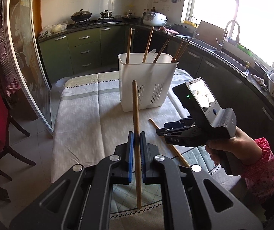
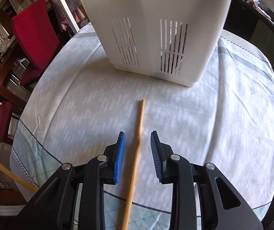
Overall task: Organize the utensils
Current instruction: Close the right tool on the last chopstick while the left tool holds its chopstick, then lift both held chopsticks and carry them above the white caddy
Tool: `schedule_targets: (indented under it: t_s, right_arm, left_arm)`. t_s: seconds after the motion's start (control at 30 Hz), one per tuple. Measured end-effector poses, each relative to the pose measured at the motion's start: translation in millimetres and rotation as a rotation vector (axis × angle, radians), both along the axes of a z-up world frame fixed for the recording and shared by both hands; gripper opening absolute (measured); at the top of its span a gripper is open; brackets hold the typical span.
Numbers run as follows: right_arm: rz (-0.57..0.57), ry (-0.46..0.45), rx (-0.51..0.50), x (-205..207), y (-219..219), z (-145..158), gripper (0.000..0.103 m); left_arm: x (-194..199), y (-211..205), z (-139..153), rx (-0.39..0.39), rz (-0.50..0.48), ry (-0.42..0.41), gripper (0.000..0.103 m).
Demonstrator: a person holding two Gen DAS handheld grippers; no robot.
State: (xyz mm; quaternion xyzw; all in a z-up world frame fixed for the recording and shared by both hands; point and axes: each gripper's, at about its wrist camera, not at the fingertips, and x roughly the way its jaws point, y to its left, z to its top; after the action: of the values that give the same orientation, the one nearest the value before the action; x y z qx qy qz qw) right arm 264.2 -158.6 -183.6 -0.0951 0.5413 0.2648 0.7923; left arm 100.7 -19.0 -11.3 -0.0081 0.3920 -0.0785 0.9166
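Observation:
My left gripper point(image 1: 137, 134) is shut on a brown chopstick point(image 1: 136, 105) and holds it upright above the table. Behind it stands the white slotted utensil holder point(image 1: 146, 84), with several chopsticks and a white spoon inside. To the right, a hand holds my right gripper point(image 1: 162, 129) low over a second chopstick point(image 1: 177, 153) that lies on the tablecloth. In the right wrist view, that pale chopstick point(image 2: 139, 118) runs lengthwise between the blue pads point(image 2: 120, 153) of the open right gripper point(image 2: 138, 133). The pads do not touch it. The holder point(image 2: 156, 28) stands just beyond its tip.
A pale patterned cloth point(image 1: 83, 111) covers the table. Red chairs point(image 2: 35, 30) stand to the left. Dark kitchen counters with a sink point(image 1: 230, 57) run behind and to the right. A pale wooden stick point(image 2: 6, 172) crosses the lower left of the right wrist view.

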Motion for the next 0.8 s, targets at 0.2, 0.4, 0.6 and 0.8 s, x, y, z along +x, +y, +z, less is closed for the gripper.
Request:
schedule_targets:
  t_s: [0.2, 0.4, 0.6, 0.8]
  right_arm:
    - [0.013, 0.004, -0.066, 6.6, 22.6, -9.9, 0.029]
    - [0.012, -0.024, -0.105, 4.6, 34.4, -12.3, 0.007]
    - [0.010, -0.048, -0.056, -2.1, 32.4, -1.4, 0.006]
    - [-0.001, -0.154, 0.084, -22.6, 12.4, 59.6, 0.006]
  left_arm:
    - [-3.9, 7.6, -0.2, -0.008, 0.007, -0.009, 0.006]
    - [-4.5, 9.4, -0.1, -0.011, 0.006, -0.011, 0.006]
    - [-7.0, 8.7, 1.8, -0.009, 0.001, -0.013, 0.006]
    - [-7.0, 5.5, 3.9, -0.005, -0.002, -0.014, 0.006]
